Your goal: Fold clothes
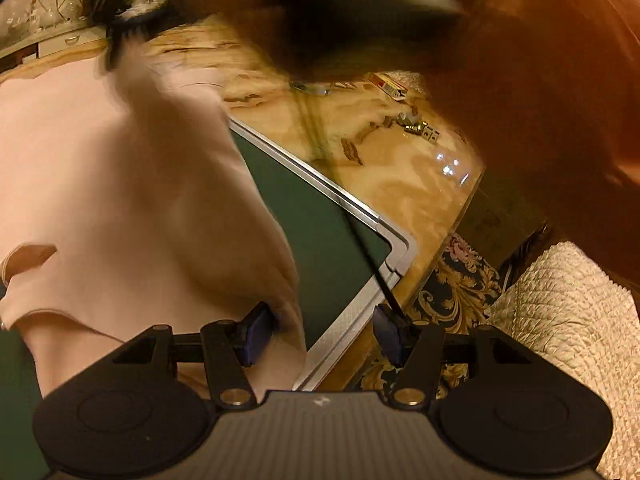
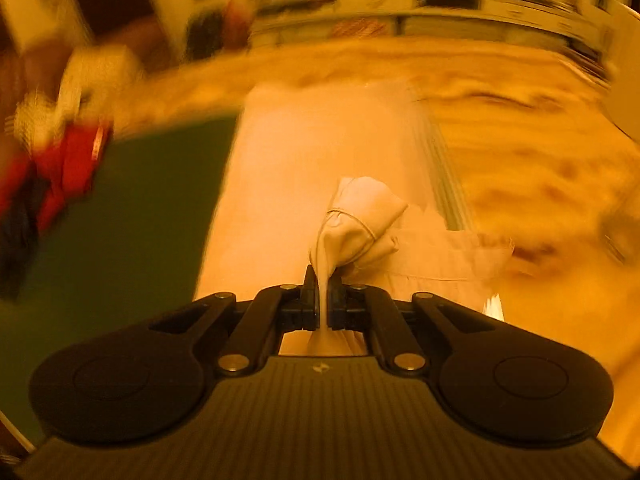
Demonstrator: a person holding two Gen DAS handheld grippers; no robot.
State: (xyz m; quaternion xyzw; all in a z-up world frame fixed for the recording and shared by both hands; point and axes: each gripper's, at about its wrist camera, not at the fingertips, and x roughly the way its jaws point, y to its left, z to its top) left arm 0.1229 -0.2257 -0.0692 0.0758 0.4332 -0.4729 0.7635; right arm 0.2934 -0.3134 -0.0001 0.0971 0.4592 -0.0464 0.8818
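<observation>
Jaws, right: your right gripper (image 2: pixel 324 300) is clamped on a bunched fold of the pale pink garment (image 2: pixel 320 152); the cloth runs up between the two pads and balloons into a gathered knot just beyond the tips.
Jaws, left: your left gripper (image 1: pixel 322 332) stands about half spread, and no pad presses on anything; the garment's (image 1: pixel 120 184) near edge hangs just beside the left finger (image 1: pixel 256 330), and whether it touches is unclear.
Garment, long axis: in the right wrist view it runs as a long strip away from your gripper, straight up the picture toward the far side of the table (image 2: pixel 520 152).
Garment, place: it lies mostly on the green mat (image 2: pixel 132 216), with its right-hand side over the mat's silver edge and the marbled tabletop.
Garment, left wrist view: one corner is pulled up into a blurred peak at the upper left, and the cloth slopes down from it toward your left gripper.
Mat: its metal-framed corner (image 1: pixel 394 248) shows between your left fingers, near the table's edge.
Blur: the right wrist view is heavily smeared, so the surroundings are unreadable.
</observation>
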